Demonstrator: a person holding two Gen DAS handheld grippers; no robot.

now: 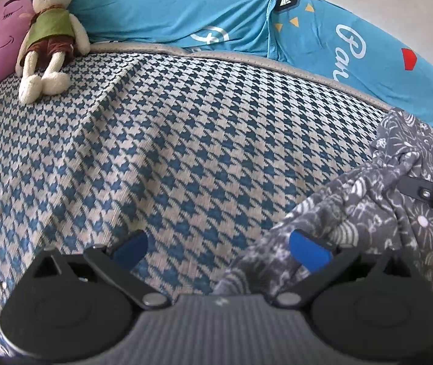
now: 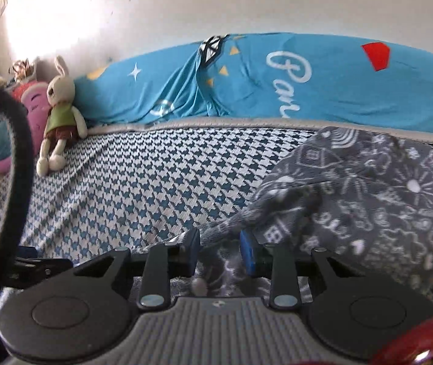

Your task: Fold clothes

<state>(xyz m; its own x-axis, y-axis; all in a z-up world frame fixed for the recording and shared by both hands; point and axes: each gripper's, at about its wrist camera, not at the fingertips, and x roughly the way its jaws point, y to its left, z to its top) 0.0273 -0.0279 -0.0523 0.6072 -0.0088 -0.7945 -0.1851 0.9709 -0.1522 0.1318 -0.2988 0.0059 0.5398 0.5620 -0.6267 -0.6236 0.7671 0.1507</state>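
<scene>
A grey garment with white doodle print lies crumpled on the right of the houndstooth bed cover. My left gripper is open wide. Its right blue pad rests over the garment's edge, its left pad over bare cover, and a fold of cloth reaches into the gap. In the right wrist view the garment spreads to the right, and a bunched strip runs between the fingers of my right gripper, which is shut on it. The right gripper's finger pokes into the cloth.
A rabbit plush and a purple cushion sit at the far left. A blue printed quilt lies along the wall behind the bed. A black strap curves through the left of the right wrist view.
</scene>
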